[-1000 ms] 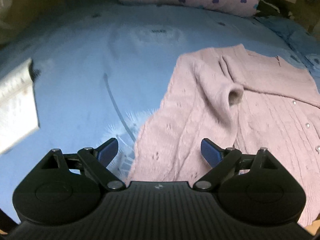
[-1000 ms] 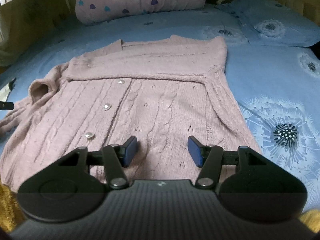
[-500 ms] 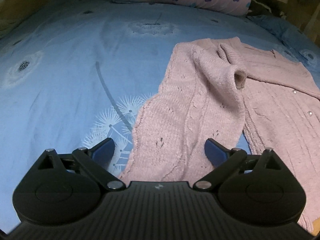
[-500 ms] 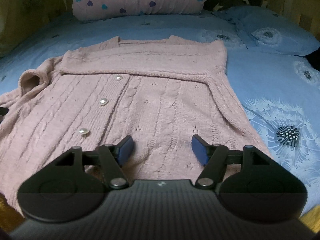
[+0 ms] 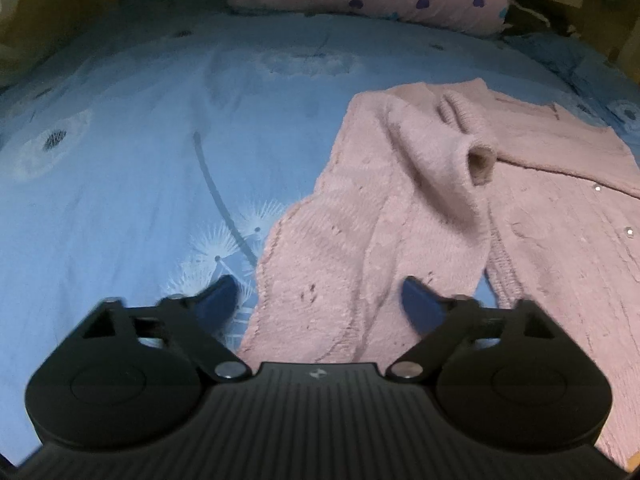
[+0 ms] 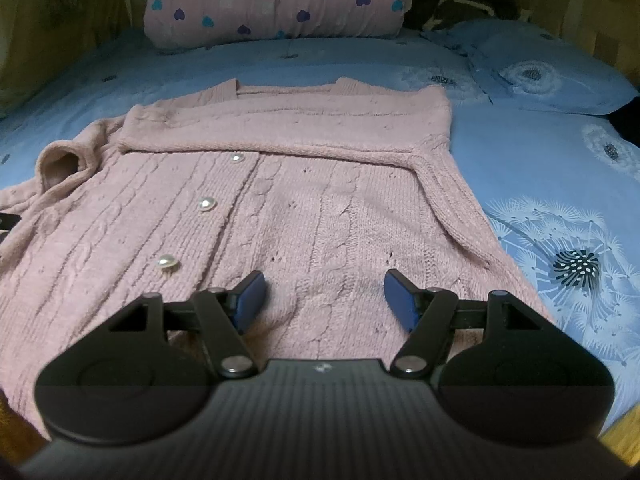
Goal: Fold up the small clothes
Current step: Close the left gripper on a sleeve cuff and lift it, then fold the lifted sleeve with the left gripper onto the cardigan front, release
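A pink knitted cardigan (image 6: pixel 288 208) with pearl buttons lies flat on the blue bed, one sleeve folded across its chest. Its other sleeve (image 5: pixel 444 168) lies bunched over the left side, cuff open. My left gripper (image 5: pixel 316 300) hovers over the cardigan's lower left corner; its jaws are closing, the knit lies beneath and between them, and the pads do not press on it. My right gripper (image 6: pixel 322 294) stands open above the lower hem, right of the button row, with nothing pinched.
A blue dandelion-print sheet (image 5: pixel 120 184) covers the bed. A pink heart-print pillow roll (image 6: pixel 276 0) lies at the head, a blue pillow (image 6: pixel 536 76) at the back right. Dark clothing (image 6: pixel 460 4) sits behind it. Wooden walls close in the sides.
The left view has swung so the white item at the far left is gone and the cardigan's left edge sits between the fingers, which have narrowed. The right fingers have spread slightly.
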`<action>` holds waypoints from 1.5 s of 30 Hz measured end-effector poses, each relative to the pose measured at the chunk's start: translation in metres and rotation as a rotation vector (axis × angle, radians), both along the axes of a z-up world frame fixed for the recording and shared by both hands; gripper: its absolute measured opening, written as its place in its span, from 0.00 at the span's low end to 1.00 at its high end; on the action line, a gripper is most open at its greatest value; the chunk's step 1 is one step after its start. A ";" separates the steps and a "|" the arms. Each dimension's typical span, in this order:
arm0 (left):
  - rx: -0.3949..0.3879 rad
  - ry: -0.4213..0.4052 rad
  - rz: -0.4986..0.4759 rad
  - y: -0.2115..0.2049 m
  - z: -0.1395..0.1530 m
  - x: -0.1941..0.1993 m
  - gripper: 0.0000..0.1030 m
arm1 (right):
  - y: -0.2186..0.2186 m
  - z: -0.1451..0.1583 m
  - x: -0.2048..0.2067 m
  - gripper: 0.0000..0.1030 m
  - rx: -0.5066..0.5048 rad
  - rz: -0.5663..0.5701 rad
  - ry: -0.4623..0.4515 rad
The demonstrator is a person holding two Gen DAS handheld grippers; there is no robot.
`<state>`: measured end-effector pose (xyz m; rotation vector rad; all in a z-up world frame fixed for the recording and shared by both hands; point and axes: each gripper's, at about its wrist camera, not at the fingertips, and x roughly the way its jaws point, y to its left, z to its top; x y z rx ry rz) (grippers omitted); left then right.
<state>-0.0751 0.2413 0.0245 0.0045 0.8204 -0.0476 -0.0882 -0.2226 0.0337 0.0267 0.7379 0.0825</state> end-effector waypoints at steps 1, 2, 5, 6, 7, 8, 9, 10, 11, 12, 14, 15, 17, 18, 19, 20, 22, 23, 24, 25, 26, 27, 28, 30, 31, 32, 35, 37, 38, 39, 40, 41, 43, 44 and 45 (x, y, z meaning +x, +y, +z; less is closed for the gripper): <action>-0.002 -0.008 -0.010 -0.002 0.002 -0.001 0.62 | 0.000 0.000 0.000 0.66 0.001 0.000 -0.001; -0.007 -0.013 -0.020 -0.002 0.003 -0.002 0.57 | 0.000 0.000 -0.001 0.66 0.000 0.000 -0.002; -0.027 -0.019 -0.010 -0.001 0.008 -0.003 0.29 | 0.000 0.000 -0.001 0.66 0.000 0.000 -0.003; -0.040 -0.019 0.001 0.001 0.009 -0.003 0.22 | 0.000 0.000 -0.001 0.66 -0.001 0.000 -0.003; -0.056 -0.019 0.014 0.003 0.010 -0.003 0.18 | 0.000 0.000 0.000 0.66 -0.001 0.001 -0.003; -0.075 -0.021 0.031 0.006 0.011 -0.002 0.17 | 0.000 0.000 0.000 0.66 0.000 0.001 -0.003; -0.084 -0.025 0.045 0.008 0.012 -0.002 0.16 | -0.001 0.000 -0.001 0.66 0.001 0.001 -0.003; -0.085 -0.033 0.062 0.010 0.014 -0.003 0.15 | -0.001 0.000 -0.001 0.66 0.002 0.002 -0.003; -0.081 -0.045 0.081 0.012 0.017 -0.005 0.15 | -0.001 0.000 -0.001 0.66 0.003 0.003 -0.004; -0.082 -0.055 0.097 0.013 0.020 -0.005 0.15 | -0.001 0.001 -0.001 0.66 0.004 0.004 -0.004; -0.102 -0.082 0.132 0.019 0.031 -0.008 0.14 | -0.002 0.001 -0.002 0.66 0.010 0.004 -0.006; -0.110 -0.095 0.148 0.022 0.036 -0.009 0.14 | -0.002 0.002 -0.002 0.66 0.014 0.003 -0.006; -0.106 -0.127 0.184 0.029 0.050 -0.011 0.14 | -0.004 0.003 -0.003 0.66 0.021 0.001 -0.006; -0.096 -0.141 0.200 0.030 0.057 -0.011 0.14 | -0.004 0.004 -0.003 0.66 0.024 0.002 -0.006; -0.084 -0.158 0.218 0.033 0.064 -0.011 0.14 | -0.004 0.006 -0.004 0.66 0.028 0.002 -0.010; -0.077 -0.170 0.231 0.036 0.070 -0.011 0.14 | -0.006 0.007 -0.004 0.66 0.035 0.003 -0.015; -0.082 -0.187 0.254 0.041 0.082 -0.009 0.14 | -0.008 0.010 -0.006 0.66 0.052 0.006 -0.027; -0.096 -0.195 0.266 0.044 0.088 -0.008 0.14 | -0.009 0.012 -0.007 0.66 0.058 0.008 -0.036; -0.112 -0.202 0.271 0.046 0.093 -0.008 0.14 | -0.010 0.015 -0.007 0.66 0.061 0.010 -0.049; -0.134 -0.210 0.272 0.046 0.100 -0.007 0.14 | -0.010 0.018 -0.008 0.66 0.061 0.012 -0.061; -0.149 -0.217 0.269 0.046 0.105 -0.007 0.14 | -0.010 0.021 -0.008 0.66 0.061 0.016 -0.075; -0.169 -0.225 0.261 0.044 0.110 -0.007 0.14 | -0.011 0.025 -0.008 0.66 0.064 0.021 -0.088; -0.186 -0.231 0.246 0.040 0.116 -0.006 0.14 | -0.013 0.028 -0.007 0.66 0.069 0.027 -0.099; -0.223 -0.239 0.207 0.029 0.124 -0.005 0.14 | -0.016 0.034 -0.004 0.66 0.082 0.046 -0.114; -0.239 -0.239 0.191 0.022 0.126 -0.002 0.14 | -0.017 0.037 -0.001 0.66 0.087 0.055 -0.121; -0.255 -0.238 0.175 0.015 0.129 0.001 0.14 | -0.018 0.039 0.001 0.66 0.089 0.061 -0.128; -0.295 -0.241 0.131 -0.012 0.138 0.011 0.14 | -0.021 0.042 0.010 0.66 0.086 0.062 -0.150; -0.301 -0.241 0.104 -0.029 0.143 0.019 0.14 | -0.025 0.040 0.016 0.66 0.103 0.054 -0.152; -0.297 -0.243 0.093 -0.038 0.147 0.023 0.14 | -0.027 0.039 0.017 0.66 0.115 0.047 -0.151; -0.293 -0.246 0.080 -0.047 0.152 0.027 0.14 | -0.030 0.036 0.019 0.66 0.132 0.038 -0.149; -0.291 -0.250 0.068 -0.056 0.156 0.031 0.14 | -0.033 0.033 0.019 0.66 0.146 0.031 -0.146; -0.291 -0.256 0.053 -0.065 0.162 0.034 0.14 | -0.036 0.029 0.018 0.66 0.159 0.025 -0.142; -0.295 -0.273 0.015 -0.087 0.172 0.040 0.14 | -0.043 0.021 0.017 0.66 0.184 0.018 -0.130; -0.294 -0.281 -0.004 -0.097 0.177 0.042 0.14 | -0.045 0.018 0.016 0.66 0.193 0.010 -0.123; -0.292 -0.287 -0.023 -0.108 0.181 0.045 0.14 | -0.047 0.015 0.016 0.66 0.201 0.000 -0.115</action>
